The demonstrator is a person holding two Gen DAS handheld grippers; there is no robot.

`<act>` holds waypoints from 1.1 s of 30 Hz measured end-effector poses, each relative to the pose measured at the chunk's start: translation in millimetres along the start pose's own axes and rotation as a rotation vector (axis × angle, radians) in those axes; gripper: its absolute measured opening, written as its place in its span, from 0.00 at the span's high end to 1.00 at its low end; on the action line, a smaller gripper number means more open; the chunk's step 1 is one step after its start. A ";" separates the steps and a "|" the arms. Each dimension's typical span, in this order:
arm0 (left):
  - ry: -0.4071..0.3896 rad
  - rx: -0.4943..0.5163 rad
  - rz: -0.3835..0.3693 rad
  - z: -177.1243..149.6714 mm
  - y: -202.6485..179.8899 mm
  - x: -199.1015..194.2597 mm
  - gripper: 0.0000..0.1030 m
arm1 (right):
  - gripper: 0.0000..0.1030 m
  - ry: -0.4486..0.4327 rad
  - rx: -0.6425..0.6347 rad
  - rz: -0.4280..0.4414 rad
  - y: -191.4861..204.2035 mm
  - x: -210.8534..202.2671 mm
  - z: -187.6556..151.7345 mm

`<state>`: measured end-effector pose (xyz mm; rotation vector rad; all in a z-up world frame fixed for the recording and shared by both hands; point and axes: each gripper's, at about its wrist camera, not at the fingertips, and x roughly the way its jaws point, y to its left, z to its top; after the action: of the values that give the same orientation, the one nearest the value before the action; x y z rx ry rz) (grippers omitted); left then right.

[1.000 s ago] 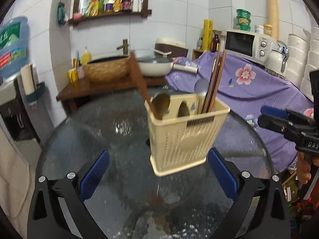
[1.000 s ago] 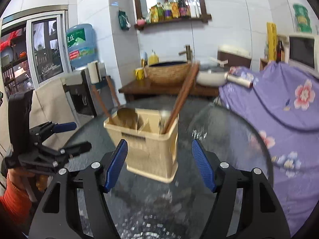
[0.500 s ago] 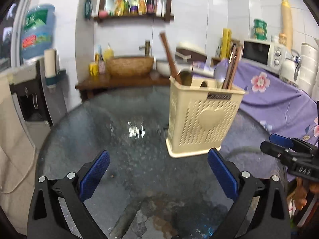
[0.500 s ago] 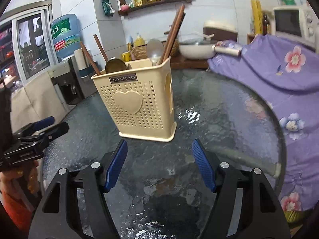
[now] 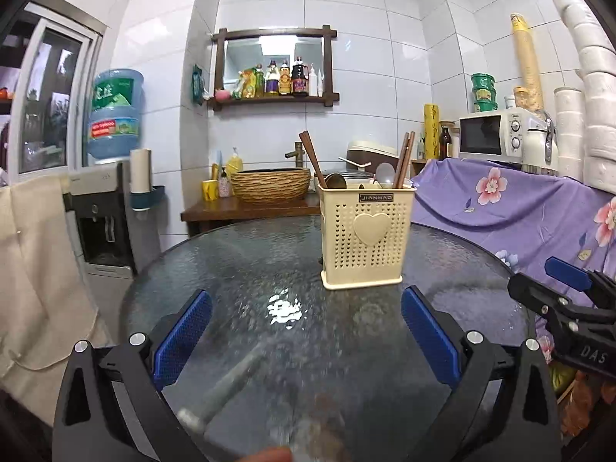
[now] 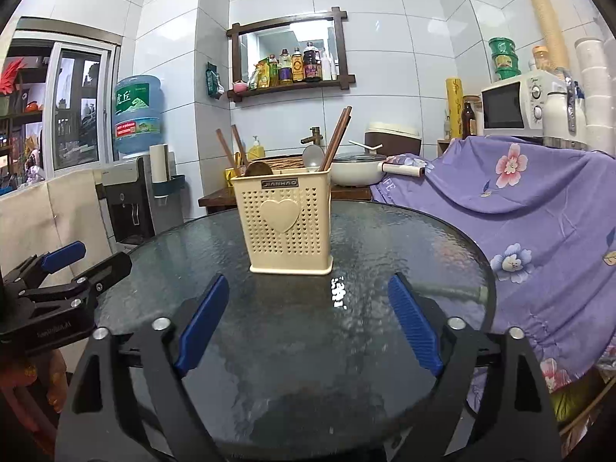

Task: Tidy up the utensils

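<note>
Both the left gripper (image 5: 306,335) and right gripper (image 6: 308,323) hover level over the glass table (image 6: 385,238), jaws spread wide, holding nothing. The utensil basket (image 6: 285,223) stands upright ahead, apart from both.

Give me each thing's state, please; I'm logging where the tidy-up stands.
Utensil holder: upright on the glass table, untouched.
Chopsticks: leaning in the holder.
Metal spoon: standing in the holder, bowl up.
Left tongs: open, empty.
Right tongs: open, empty.
Pan: lidded.
Microwave: door shut.
</note>
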<state>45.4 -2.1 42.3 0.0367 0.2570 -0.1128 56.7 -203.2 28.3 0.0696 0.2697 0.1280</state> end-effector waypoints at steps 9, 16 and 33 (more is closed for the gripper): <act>0.058 -0.073 0.008 -25.0 5.8 -36.2 0.06 | 0.14 -0.023 -0.045 -0.017 13.6 -53.8 -18.5; 0.040 -0.070 0.051 -30.3 11.4 -49.6 0.06 | 0.13 -0.022 -0.041 -0.006 11.6 -73.1 -22.5; 0.010 -0.045 0.050 -28.8 7.1 -54.8 0.06 | 0.13 -0.005 -0.036 0.008 11.0 -71.3 -24.7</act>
<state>-13.7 12.2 28.7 -0.0010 0.2681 -0.0569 -19.4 -200.7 24.0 0.0348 0.2617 0.1406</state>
